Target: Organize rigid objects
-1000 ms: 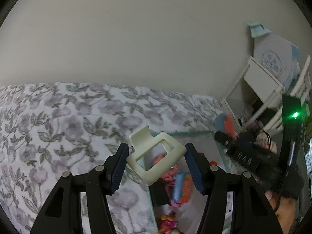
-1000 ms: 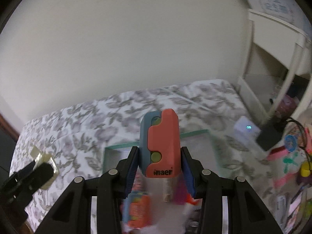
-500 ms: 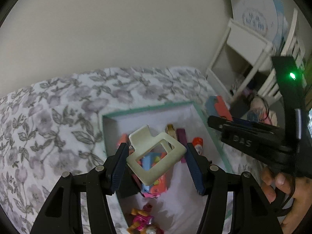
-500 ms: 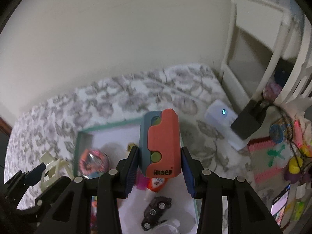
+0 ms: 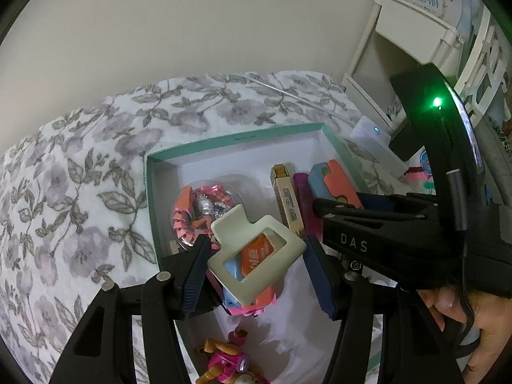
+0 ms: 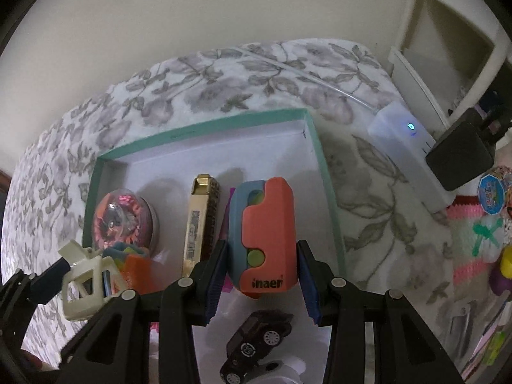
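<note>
A shallow white box with a teal rim [image 5: 236,137] [image 6: 204,128] lies on the floral bedspread. My left gripper [image 5: 256,267] is shut on a cream plastic frame [image 5: 256,249], tilted and hanging over the box's left half. The same cream frame [image 6: 83,278] shows at the lower left of the right wrist view. My right gripper [image 6: 260,268] is shut on an orange and blue block [image 6: 265,236], upright just above the box floor near its right wall. That block [image 5: 332,182] also appears in the left wrist view, beyond the right gripper's black body.
Inside the box lie a clear dome of pink foil toys [image 6: 123,220], a gold carton [image 6: 201,220], a purple stick [image 5: 302,192], a black toy car [image 6: 256,348] and a pink figure [image 5: 227,358]. A white device [image 6: 403,140] and black adapter [image 6: 460,156] sit right of it, by a white shelf.
Both grippers have come down and tipped toward the box, which now fills the views. The frame and the block have stayed in their grips.
</note>
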`<state>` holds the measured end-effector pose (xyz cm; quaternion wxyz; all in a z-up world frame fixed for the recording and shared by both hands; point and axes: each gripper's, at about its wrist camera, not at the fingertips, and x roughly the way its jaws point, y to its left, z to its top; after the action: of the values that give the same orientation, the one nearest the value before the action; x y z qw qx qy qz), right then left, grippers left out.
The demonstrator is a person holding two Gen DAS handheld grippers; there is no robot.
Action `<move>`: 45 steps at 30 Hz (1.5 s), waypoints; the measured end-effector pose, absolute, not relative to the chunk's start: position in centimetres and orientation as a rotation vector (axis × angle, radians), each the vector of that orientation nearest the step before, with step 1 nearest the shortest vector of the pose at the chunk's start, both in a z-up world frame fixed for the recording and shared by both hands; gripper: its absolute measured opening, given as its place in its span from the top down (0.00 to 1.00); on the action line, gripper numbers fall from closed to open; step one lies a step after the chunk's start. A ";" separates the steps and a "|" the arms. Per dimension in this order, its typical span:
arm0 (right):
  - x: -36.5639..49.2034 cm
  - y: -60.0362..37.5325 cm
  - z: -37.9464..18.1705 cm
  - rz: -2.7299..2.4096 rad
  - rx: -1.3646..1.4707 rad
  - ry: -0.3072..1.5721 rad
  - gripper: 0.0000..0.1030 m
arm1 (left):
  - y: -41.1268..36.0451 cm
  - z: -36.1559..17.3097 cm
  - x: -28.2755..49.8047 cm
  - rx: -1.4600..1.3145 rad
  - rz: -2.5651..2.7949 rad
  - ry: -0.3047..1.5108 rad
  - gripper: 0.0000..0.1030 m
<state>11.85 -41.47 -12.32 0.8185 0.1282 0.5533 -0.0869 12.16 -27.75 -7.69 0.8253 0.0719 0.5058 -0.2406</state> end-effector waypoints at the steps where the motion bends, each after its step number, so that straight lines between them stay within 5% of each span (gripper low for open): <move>1: 11.9 -41.4 -12.3 -0.185 0.272 1.181 0.56 | -27.8 -7.8 12.1 0.157 -0.511 1.077 0.41; 35: 8.7 -39.9 -9.7 -0.232 0.344 1.234 0.47 | -22.7 -5.9 12.5 0.067 -0.317 1.186 0.33; 45: 7.0 -38.1 -8.3 -0.212 0.342 1.195 0.26 | -20.3 -4.7 11.1 0.077 -0.256 1.149 0.33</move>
<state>7.01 -38.14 -8.27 0.8076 0.1597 0.5589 -0.0993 11.08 -20.30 -4.70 0.8310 0.0362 0.5418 -0.1208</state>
